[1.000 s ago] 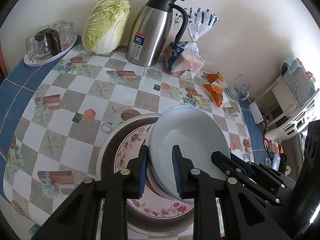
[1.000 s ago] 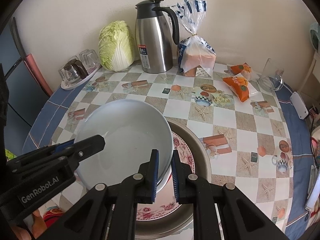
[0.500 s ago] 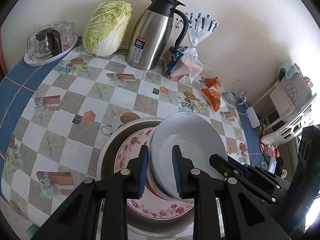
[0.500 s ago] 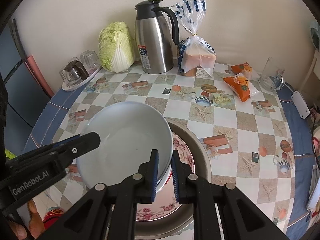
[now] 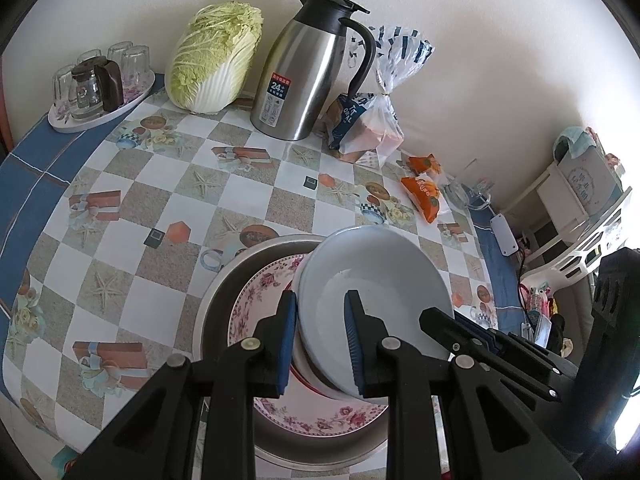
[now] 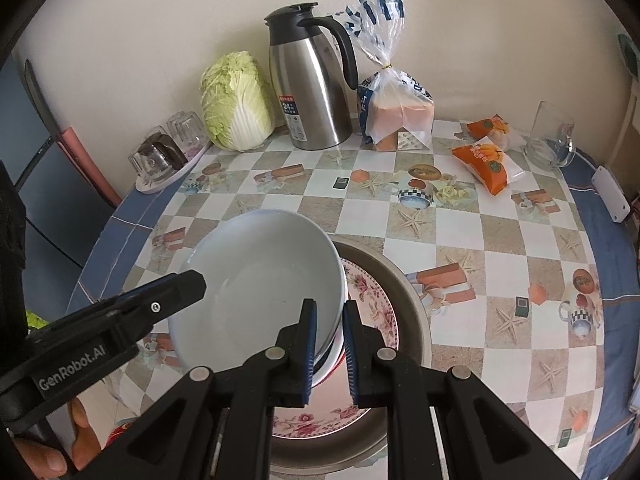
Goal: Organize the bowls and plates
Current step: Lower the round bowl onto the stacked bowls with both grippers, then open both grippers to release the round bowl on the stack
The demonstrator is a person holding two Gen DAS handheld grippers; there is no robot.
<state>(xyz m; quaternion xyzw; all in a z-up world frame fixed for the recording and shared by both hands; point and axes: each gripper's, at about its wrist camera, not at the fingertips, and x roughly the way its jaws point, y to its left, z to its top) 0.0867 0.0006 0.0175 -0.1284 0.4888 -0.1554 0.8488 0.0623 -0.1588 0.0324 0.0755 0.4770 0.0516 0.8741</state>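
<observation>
The pale blue ceramic bowl (image 6: 260, 280) has risen higher above the floral-rimmed plate (image 5: 264, 292) in the steel basin (image 6: 412, 300), clenched at opposite rims by left gripper (image 5: 320, 344) and right gripper (image 6: 328, 348), so it's likely headed elsewhere.

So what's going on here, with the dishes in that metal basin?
A person holds a gripper in each hand, and both grip the same pale blue bowl by opposite rims: the left gripper on one side, the right gripper on the other. The bowl sits tilted over a floral plate inside the metal basin on the checkered table.
</observation>
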